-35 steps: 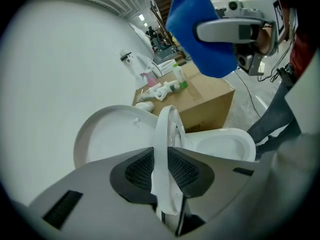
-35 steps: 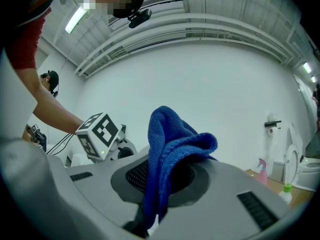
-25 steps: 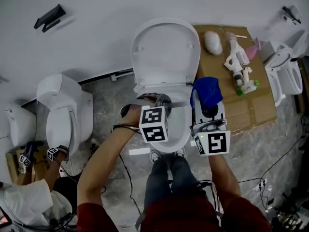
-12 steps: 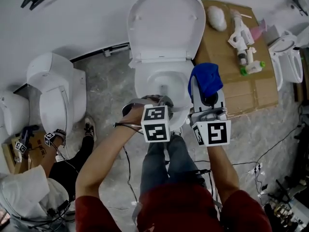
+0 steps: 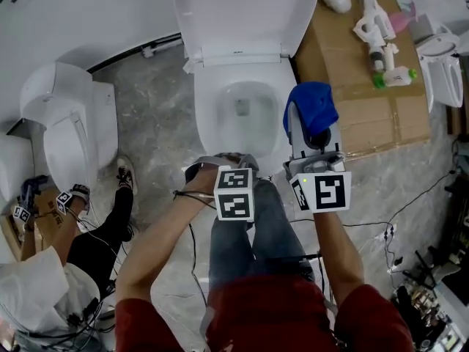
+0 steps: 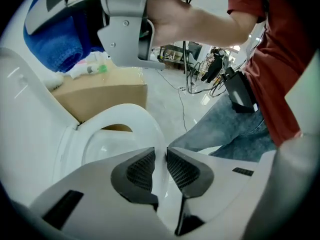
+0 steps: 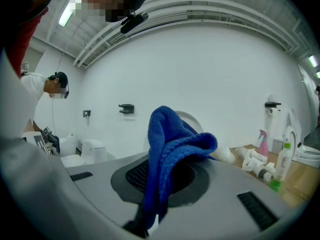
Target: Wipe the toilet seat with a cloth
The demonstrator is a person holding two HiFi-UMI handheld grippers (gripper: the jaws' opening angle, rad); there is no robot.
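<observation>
Grey stone floor (image 5: 154,116) is seen around the toilet seat (image 5: 208,123). The blue cloth (image 7: 172,144) is held clamped in the right gripper (image 7: 165,179), just right of the seat. The left gripper (image 6: 160,159) has just been closing, its pads left narrowly apart and seemingly empty. The cloth should be pressed flat against the rim.

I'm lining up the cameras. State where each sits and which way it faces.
Head view: on the head, facing steeply down at the toilet; forearms, legs show.
Left gripper view: on the left gripper, facing down at the seat; jaws have just closed further, nothing between; right arm, jeans show.
Right gripper view: on the right gripper, facing level at the wall, holding the cloth; sleeve shows.
All three show the cloth.
</observation>
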